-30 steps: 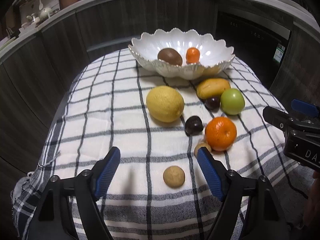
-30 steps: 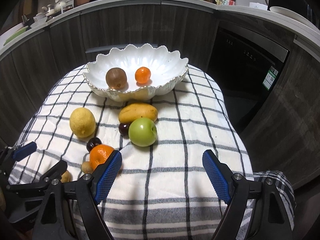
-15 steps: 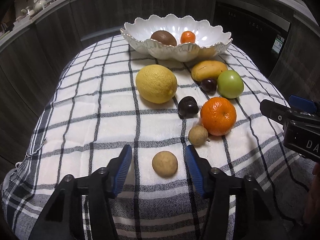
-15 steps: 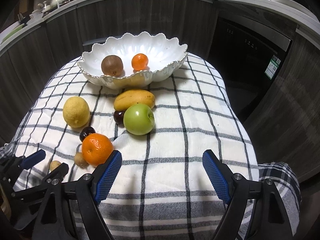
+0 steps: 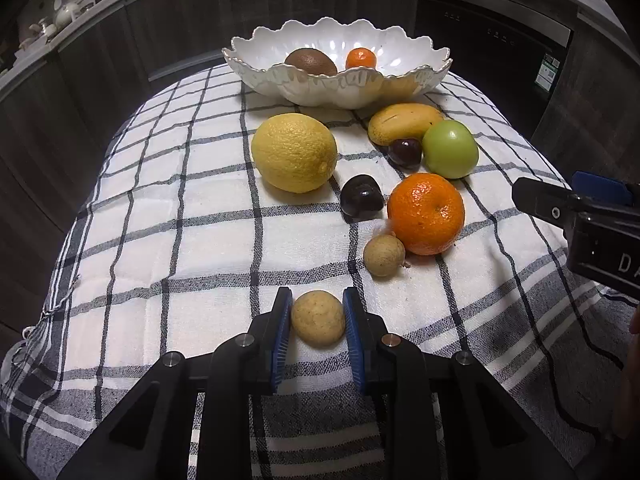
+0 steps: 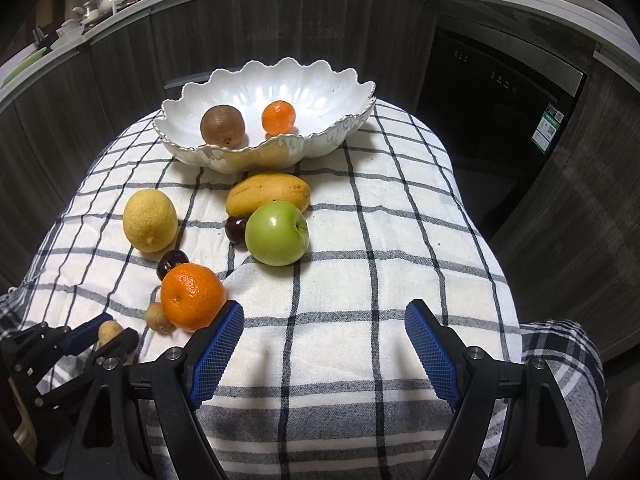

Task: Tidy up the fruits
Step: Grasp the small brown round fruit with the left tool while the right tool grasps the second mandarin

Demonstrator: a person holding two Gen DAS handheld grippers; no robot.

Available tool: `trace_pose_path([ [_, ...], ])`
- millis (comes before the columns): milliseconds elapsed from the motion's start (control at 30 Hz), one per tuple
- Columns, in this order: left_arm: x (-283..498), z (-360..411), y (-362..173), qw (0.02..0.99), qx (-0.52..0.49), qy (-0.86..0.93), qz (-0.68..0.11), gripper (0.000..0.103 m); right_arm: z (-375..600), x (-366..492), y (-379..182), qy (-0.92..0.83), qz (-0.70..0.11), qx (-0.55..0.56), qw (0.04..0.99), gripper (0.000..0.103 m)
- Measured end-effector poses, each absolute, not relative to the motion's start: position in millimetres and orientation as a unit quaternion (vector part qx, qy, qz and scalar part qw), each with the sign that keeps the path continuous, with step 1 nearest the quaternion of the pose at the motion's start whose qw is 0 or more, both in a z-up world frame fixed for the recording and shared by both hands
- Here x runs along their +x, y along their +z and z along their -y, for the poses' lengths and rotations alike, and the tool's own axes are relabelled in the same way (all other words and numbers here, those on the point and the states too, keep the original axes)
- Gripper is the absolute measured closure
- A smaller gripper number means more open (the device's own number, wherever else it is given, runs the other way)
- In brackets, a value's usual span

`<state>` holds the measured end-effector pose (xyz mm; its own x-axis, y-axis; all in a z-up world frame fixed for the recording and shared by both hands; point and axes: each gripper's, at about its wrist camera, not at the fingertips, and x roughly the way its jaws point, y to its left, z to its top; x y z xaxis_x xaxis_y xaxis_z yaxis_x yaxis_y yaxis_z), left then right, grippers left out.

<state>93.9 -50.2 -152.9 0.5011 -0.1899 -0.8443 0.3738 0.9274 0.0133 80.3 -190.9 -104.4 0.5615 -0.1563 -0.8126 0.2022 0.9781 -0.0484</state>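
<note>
My left gripper [image 5: 317, 312] is shut on a small tan longan [image 5: 317, 324] that rests on the checked cloth [image 5: 160, 208]; it also shows in the right wrist view [image 6: 109, 330]. A second longan [image 5: 384, 256] lies beside a large orange [image 5: 426, 213]. Two dark cherries [image 5: 362, 200] [image 5: 405, 152], a lemon [image 5: 295, 152], a green apple [image 5: 450, 149] and a mango [image 5: 404, 122] lie before the white scalloped bowl [image 5: 432, 76], which holds a kiwi [image 5: 311, 62] and a small mandarin [image 5: 361, 58]. My right gripper [image 6: 324, 344] is open and empty above the cloth, right of the orange [image 6: 193, 296].
The table is small and round; the cloth hangs over its edges. Dark cabinets and a built-in appliance [image 6: 500, 120] curve behind it, close to the far and right sides. Bare cloth [image 6: 400, 240] lies right of the apple [image 6: 277, 233].
My left gripper moved forward and down and closed its jaws onto the near longan. The right gripper crept slightly forward and stayed open.
</note>
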Motion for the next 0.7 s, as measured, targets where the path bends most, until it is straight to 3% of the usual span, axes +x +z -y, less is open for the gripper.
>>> trace_pose_path([
  [700,106.7,-5.6,-123.9,0.891,0.070,-0.087,-0.440,0.077,146.7,108.9,-101.7,-0.045,-0.460,0.031,0.886,0.020],
])
